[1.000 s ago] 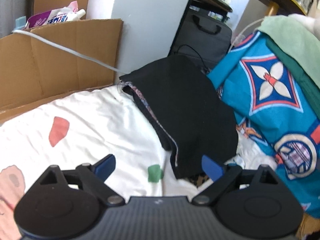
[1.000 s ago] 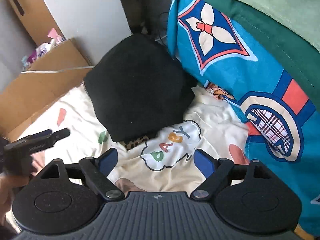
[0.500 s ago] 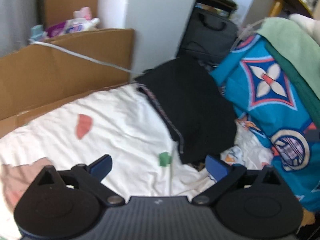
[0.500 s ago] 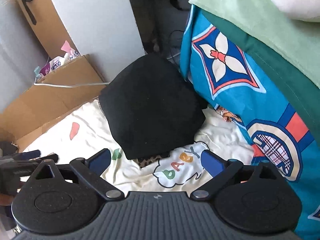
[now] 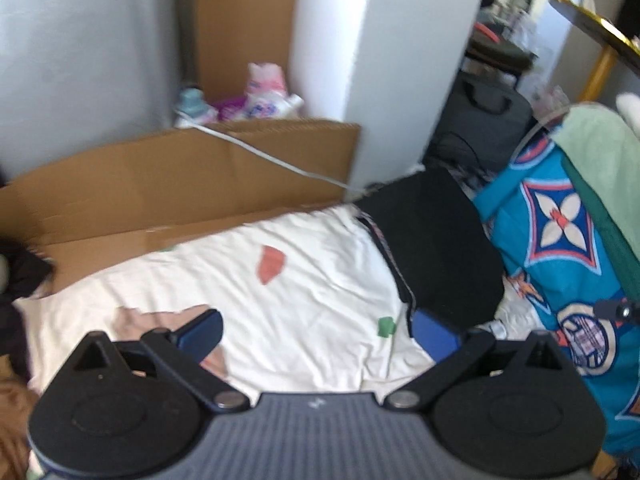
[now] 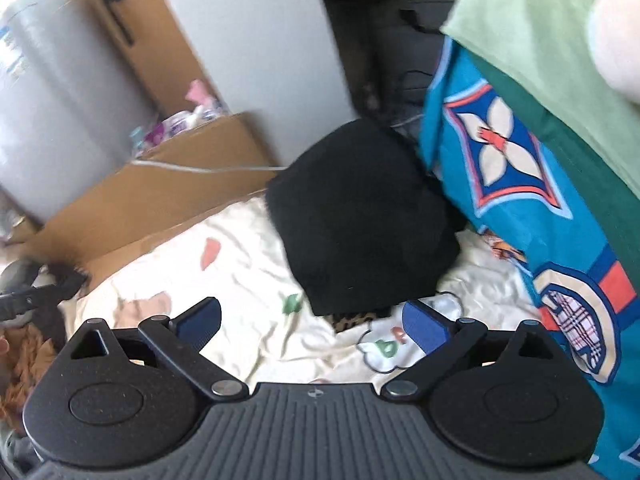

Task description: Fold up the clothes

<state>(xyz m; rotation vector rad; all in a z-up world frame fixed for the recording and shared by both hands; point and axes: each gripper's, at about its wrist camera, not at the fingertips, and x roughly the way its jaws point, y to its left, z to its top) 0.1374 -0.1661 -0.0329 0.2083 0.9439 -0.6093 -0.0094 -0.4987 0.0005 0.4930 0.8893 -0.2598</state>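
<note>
Right wrist view shows us one folded black garment (image 6: 360, 216) lying on the white sheet (image 6: 248, 320) printed "BABY", both our left gripper (image 5: 316, 330) and right gripper (image 6: 312, 320) spread wide, empty, near it.

Left tongs (image 5: 316, 330) spread wide and empty, right tongs (image 6: 312, 320) likewise wide apart, gripping nothing

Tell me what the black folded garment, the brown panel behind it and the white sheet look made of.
Black garment: soft matte fabric, probably knit or fleece; it reflects no light and its edges are rounded. Brown panel: corrugated cardboard, dull, with a crease line and raw edge. White sheet: thin printed cloth, likely cotton, finely wrinkled.
</note>
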